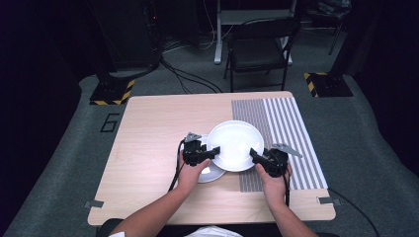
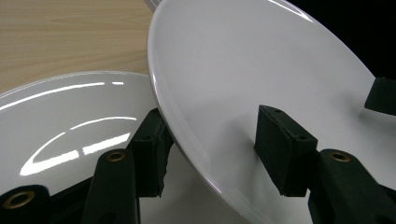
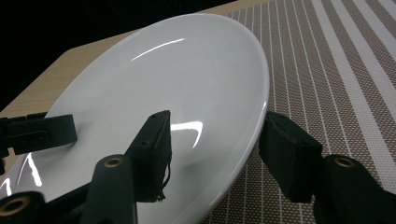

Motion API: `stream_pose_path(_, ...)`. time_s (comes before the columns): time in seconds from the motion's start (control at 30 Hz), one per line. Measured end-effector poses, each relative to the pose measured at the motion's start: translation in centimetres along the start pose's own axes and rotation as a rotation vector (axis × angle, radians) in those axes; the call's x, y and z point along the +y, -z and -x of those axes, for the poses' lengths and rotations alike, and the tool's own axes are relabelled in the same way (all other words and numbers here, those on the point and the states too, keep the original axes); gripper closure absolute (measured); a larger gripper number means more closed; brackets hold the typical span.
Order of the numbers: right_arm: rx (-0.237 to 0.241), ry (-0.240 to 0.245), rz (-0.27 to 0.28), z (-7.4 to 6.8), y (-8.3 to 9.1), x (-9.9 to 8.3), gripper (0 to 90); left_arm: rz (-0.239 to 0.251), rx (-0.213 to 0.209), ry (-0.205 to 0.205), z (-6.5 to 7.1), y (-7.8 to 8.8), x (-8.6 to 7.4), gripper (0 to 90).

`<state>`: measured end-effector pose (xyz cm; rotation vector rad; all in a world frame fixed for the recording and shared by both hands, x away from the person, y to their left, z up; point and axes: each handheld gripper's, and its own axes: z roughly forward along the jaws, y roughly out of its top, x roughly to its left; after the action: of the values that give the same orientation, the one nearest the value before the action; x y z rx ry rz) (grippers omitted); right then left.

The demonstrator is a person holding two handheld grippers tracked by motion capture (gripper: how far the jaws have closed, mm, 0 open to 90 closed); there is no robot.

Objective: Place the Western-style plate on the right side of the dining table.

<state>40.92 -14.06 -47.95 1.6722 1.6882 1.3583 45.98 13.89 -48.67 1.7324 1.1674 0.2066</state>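
Note:
A large white plate (image 1: 236, 143) is held tilted over the table between both grippers. My left gripper (image 1: 213, 152) is shut on its left rim: in the left gripper view the gripper (image 2: 212, 149) has one pad under the plate (image 2: 243, 70) and the other on its top face. My right gripper (image 1: 254, 154) is shut on the right rim, and the right gripper view shows it (image 3: 215, 149) with its pads either side of the plate's (image 3: 177, 79) edge. A smaller white plate (image 1: 212, 174) lies on the table, partly under the large one and below the left hand (image 2: 60, 121).
The wooden table (image 1: 148, 138) carries a striped grey placemat (image 1: 291, 128) on its right side, directly under the right gripper (image 3: 336, 70). A folding chair (image 1: 262, 44) stands beyond the far edge. The table's left half is bare wood.

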Motion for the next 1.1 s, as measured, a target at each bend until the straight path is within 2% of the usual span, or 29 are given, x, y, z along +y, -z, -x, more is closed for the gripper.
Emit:
stream_pose_path(0.37, -0.009, -0.017, 0.019, 0.5, 0.3, 0.5, 43.4, 0.011, -0.016, 0.011, 0.7, -0.4, 0.7, 46.3)
stream_pose_path(1.1, -0.035, -0.031, 0.063, 1.6, 1.2, 1.5, 43.6, 0.018, -0.034, 0.000, 1.9, -1.8, 2.2, 46.6)
